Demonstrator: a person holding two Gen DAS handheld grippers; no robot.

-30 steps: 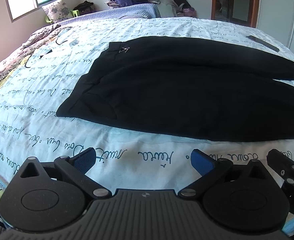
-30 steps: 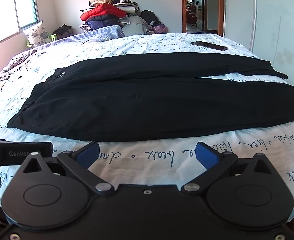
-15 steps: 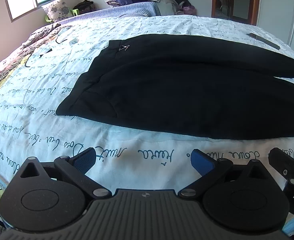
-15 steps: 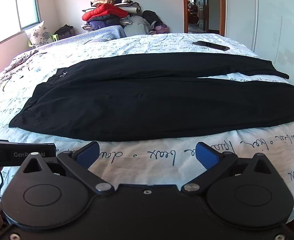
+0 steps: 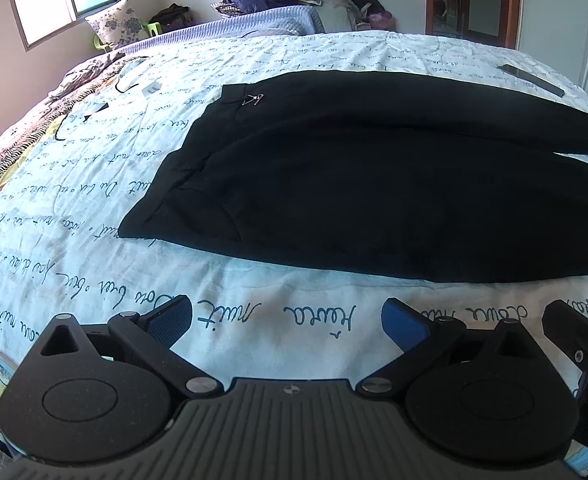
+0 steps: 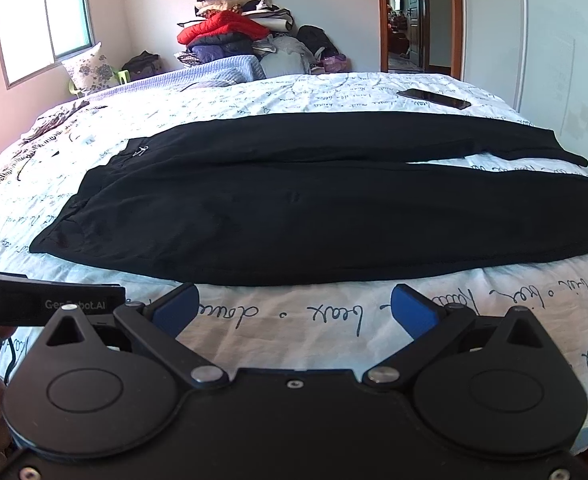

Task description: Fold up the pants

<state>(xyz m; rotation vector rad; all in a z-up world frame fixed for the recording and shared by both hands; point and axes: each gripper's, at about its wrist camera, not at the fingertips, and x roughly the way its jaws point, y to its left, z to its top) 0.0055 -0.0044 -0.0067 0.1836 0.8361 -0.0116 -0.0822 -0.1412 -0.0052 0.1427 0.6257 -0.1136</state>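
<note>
Left wrist view: black pants point(image 5: 374, 184) lie flat on the bed point(image 5: 94, 240), waistband leftward, beyond the left tongs point(image 5: 288, 320), spread apart and empty. Right wrist view: both legs stretch rightward, slightly parted; the right tongs point(image 6: 294, 308) gape, just short of the near edge.

Bed point(image 6: 334, 92) in script-print sheet, black pants point(image 6: 294, 208) spread flat – dark phone point(image 6: 434, 99) beyond

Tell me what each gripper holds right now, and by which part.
Nothing. The left gripper and right gripper are both open, short of the black pants lying flat on the bed.
</note>
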